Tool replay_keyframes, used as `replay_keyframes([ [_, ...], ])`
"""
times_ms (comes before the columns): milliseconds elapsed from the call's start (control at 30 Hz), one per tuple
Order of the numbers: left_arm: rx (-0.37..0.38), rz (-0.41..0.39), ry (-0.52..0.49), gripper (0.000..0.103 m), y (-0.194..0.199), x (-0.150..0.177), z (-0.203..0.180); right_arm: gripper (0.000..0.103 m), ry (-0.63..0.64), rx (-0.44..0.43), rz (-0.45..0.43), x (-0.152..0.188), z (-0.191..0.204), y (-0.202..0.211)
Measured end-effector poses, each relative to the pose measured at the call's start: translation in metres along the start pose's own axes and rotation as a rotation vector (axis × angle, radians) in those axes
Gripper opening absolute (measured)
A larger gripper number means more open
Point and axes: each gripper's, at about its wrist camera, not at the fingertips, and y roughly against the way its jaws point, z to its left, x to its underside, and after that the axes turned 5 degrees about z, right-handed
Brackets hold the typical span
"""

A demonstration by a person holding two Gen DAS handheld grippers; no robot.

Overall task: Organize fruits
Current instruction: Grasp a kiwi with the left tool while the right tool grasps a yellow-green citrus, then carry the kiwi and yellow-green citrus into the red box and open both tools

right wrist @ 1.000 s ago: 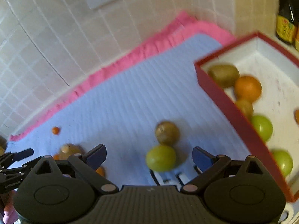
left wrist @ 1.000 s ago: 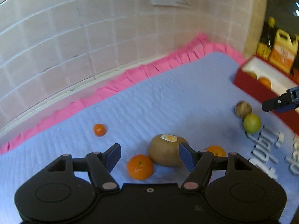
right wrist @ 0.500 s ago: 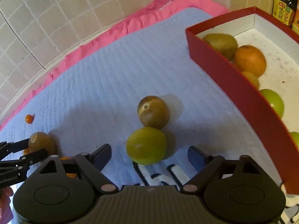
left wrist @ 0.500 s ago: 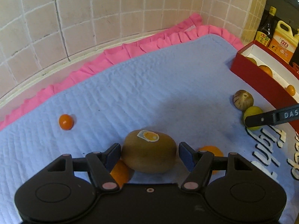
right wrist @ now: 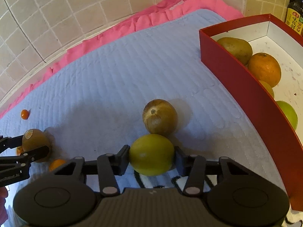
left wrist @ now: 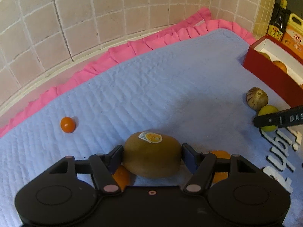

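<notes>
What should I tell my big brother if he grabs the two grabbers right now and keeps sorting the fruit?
Left gripper: fingers against both sides of the stickered kiwi, which still sits on the blue mat.
Right gripper: fingers against both sides of the green fruit, also still on the mat.
Done: the red box already holds a kiwi, an orange and some green fruit.
Left on the mat: the brown round fruit touching the green one, two oranges beside the kiwi, and a tiny orange fruit farther off.
Next, probably: lift both fruits and carry them to the box.
</notes>
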Motion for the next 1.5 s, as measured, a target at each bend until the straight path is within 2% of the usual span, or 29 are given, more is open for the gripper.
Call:
replay_keyframes([
  [167,-0.067,0.015,-0.016,0.08,0.009,0.0,-0.014,0.051,-0.056,-0.066,-0.008,0.004,-0.014,0.005],
  [333,-0.119,-0.046,-0.011,0.079,0.035,-0.006,-0.03,0.051,-0.082,-0.118,-0.035,0.018,-0.021,0.023],
  [533,-0.106,-0.122,-0.049,0.079,0.068,-0.018,-0.061,0.051,-0.084,-0.144,-0.091,0.033,-0.031,0.062],
  [667,-0.071,-0.165,-0.094,0.08,0.083,-0.025,-0.086,0.051,-0.099,-0.153,-0.141,0.036,-0.046,0.094],
  [833,-0.032,-0.214,-0.151,0.08,0.095,-0.043,-0.123,0.051,-0.156,-0.145,-0.226,0.041,-0.084,0.139],
  [1000,0.027,-0.294,-0.244,0.08,0.104,-0.078,-0.17,0.051,-0.249,-0.104,-0.319,0.046,-0.137,0.178],
  [1200,0.122,-0.361,-0.35,0.08,0.097,-0.135,-0.231,0.051,-0.363,-0.01,-0.416,0.041,-0.207,0.215],
  [1400,0.291,-0.319,-0.395,0.08,0.066,-0.194,-0.284,0.051,-0.406,0.018,-0.411,0.028,-0.251,0.214],
  [1500,0.328,-0.27,-0.409,0.08,0.036,-0.218,-0.308,0.05,-0.374,0.012,-0.377,0.012,-0.255,0.197],
])
